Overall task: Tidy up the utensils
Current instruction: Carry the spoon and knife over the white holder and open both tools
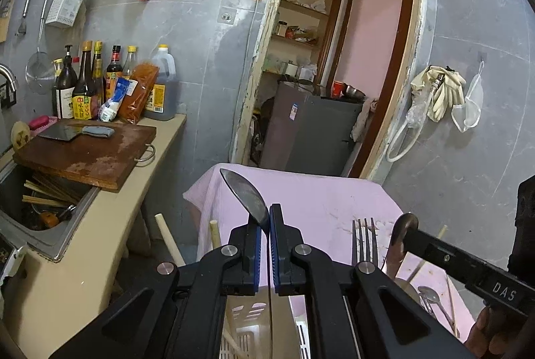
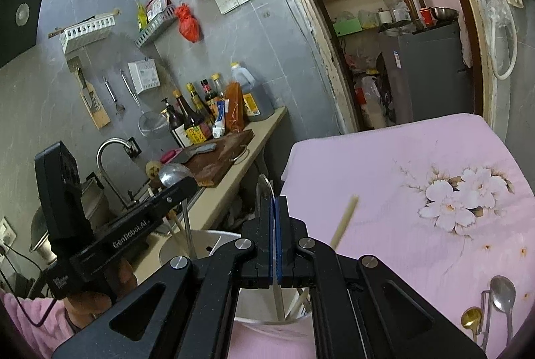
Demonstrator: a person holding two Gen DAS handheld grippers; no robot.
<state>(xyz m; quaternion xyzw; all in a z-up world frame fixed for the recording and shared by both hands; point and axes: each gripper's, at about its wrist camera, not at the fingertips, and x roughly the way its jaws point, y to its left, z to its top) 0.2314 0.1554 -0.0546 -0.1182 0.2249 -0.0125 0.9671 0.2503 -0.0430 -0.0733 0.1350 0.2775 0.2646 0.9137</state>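
My left gripper [image 1: 269, 218] is shut on a steel spoon [image 1: 245, 191], bowl up, above a white utensil holder [image 1: 247, 335]. Chopsticks [image 1: 167, 238] and a fork [image 1: 364, 242] stand in the holder. My right gripper [image 2: 276, 208] is shut on a thin steel utensil [image 2: 264, 188] seen edge-on, above the same white holder [image 2: 204, 242]. In the right wrist view the left gripper [image 2: 177, 188] with its spoon [image 2: 174, 173] is at the left. Loose spoons [image 2: 503, 292] and a gold spoon [image 2: 471, 319] lie on the pink floral cloth [image 2: 401, 158].
A counter [image 1: 100, 235] at the left holds a cutting board with a cleaver [image 1: 77, 131], sauce bottles [image 1: 100, 84] and a sink [image 1: 40, 208] with chopsticks. A doorway with a grey fridge [image 1: 317, 131] is behind the table.
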